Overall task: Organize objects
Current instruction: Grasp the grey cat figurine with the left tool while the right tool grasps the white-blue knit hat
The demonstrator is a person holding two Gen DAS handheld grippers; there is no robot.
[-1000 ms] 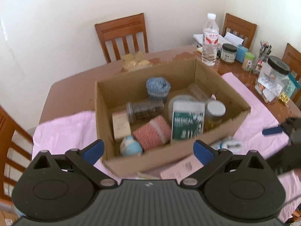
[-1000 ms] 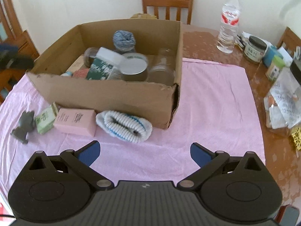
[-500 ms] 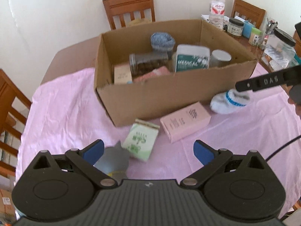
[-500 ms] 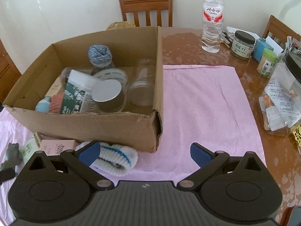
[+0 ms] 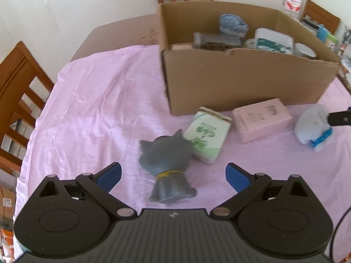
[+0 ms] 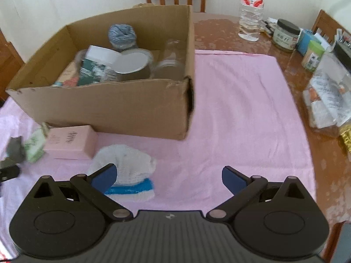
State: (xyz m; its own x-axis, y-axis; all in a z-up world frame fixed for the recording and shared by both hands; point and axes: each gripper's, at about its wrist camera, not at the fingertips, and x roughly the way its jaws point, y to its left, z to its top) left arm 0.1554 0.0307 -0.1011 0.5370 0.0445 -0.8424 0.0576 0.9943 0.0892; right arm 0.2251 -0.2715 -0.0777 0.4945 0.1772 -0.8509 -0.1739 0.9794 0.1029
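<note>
With both tongs spread apart, my left tongs [image 5: 173, 173] frame the grey cat figurine [image 5: 166, 162]. My right tongs [image 6: 167, 175] hover empty beside the white sock [image 6: 129, 164].

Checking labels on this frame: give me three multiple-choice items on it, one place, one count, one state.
1. Where does the grey cat figure lie?
A. inside the cardboard box
B. on the pink cloth, against the green-and-white carton
C. on a chair

2. How many things lie on the cloth in front of the cardboard box?
A. two
B. four
C. six

3. How do the left gripper fingers stand?
A. spread wide, holding nothing
B. shut on the cat figure
C. shut on the sock

Answers: 1 B, it lies on the pink cloth touching the carton. 2 B, cat figure, carton, pink box, white sock. 3 A, the blue fingers stand apart on either side of the figure.
</note>
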